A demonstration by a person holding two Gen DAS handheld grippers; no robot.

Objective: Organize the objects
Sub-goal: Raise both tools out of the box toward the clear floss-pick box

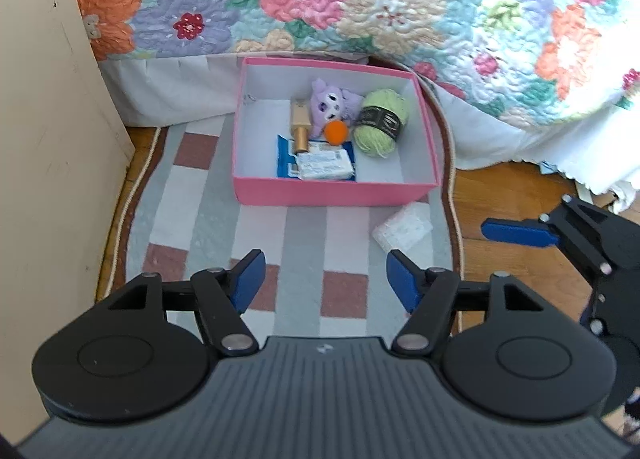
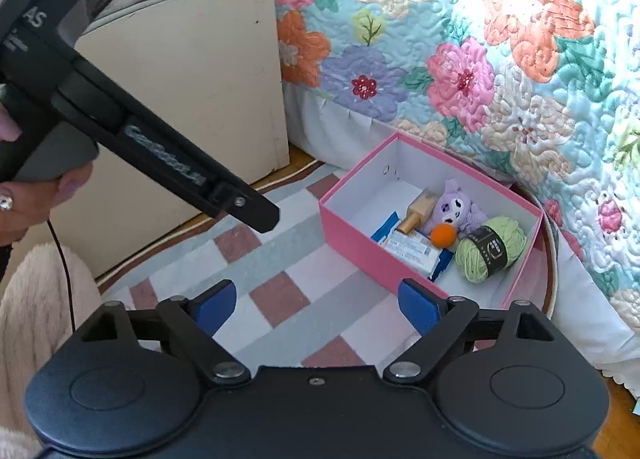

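Observation:
A pink box [image 1: 332, 192] [image 2: 360, 255] stands on the rug against the bed. In it lie a green yarn ball [image 1: 382, 121] [image 2: 492, 249], a purple plush [image 1: 332, 103] [image 2: 456, 205], an orange ball [image 1: 336, 132] [image 2: 443, 236], a gold bottle [image 1: 300, 127] [image 2: 418, 211] and a white packet [image 1: 324, 166] [image 2: 410, 249] on a blue pack. A small white packet [image 1: 403, 228] lies on the rug in front of the box's right corner. My left gripper [image 1: 325, 283] is open and empty, short of it. My right gripper [image 2: 316, 305] is open and empty.
A checked rug [image 1: 288, 243] [image 2: 276, 259] covers the wood floor [image 1: 516, 195]. A floral quilt [image 1: 400, 7] [image 2: 480, 59] hangs over the bed behind the box. A cream cabinet [image 1: 44, 139] [image 2: 192, 91] stands at the left. The right gripper shows in the left wrist view [image 1: 560, 235].

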